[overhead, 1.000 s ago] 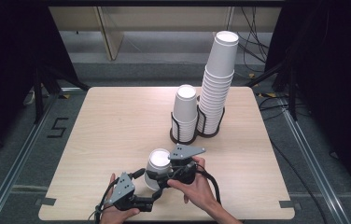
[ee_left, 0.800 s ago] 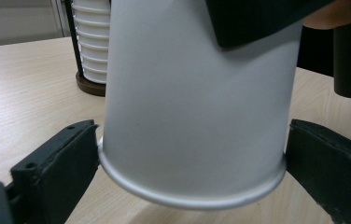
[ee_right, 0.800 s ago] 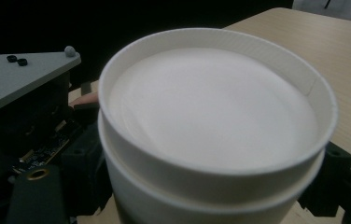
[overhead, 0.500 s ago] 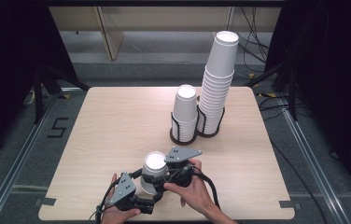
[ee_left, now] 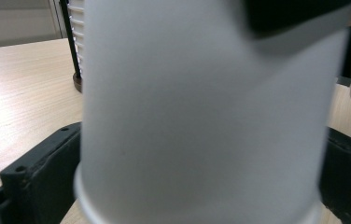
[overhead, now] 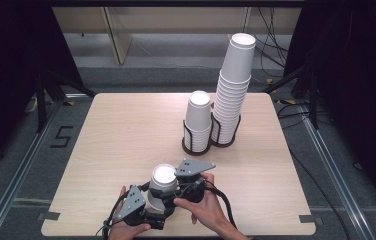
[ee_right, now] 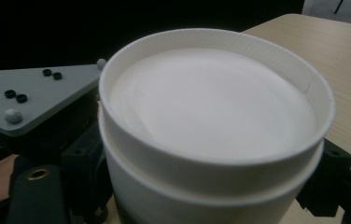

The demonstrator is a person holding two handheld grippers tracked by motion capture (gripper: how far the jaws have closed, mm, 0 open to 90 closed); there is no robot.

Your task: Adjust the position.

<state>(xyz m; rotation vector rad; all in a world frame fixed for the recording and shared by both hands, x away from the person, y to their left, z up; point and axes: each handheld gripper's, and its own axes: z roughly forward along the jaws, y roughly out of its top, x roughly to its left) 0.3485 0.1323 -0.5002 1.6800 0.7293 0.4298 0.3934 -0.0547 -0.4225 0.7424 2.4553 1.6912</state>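
**Two nested cups held between both tongs**

Near the counter's (overhead: 126, 135) six o'clock edge, a person's two hands meet around a small pile of upside-down white paper cups (overhead: 162, 186). From above, the left tongs (overhead: 151, 212) reach in from about seven o'clock and the right tongs (overhead: 178, 187) from about four o'clock, each with a grey three-cornered plate on top.

The left gripper view has the cup wall (ee_left: 201, 116) blurred and very close, with a black jaw pressed to it on either side near the rolled rim at the bottom, so the left tongs are closed around the lower cup.

The right gripper view looks down on the upturned base of the top cup (ee_right: 211, 107), which sits over a second cup (ee_right: 201, 200) beneath it. Black jaws lie against the cup at either side, so the right tongs appear closed on the top cup.

Toward one o'clock on the counter stand two black wire racks, touching each other. One holds a short stack of cups (overhead: 198, 120), the other a much taller stack (overhead: 233, 90), leaning slightly.
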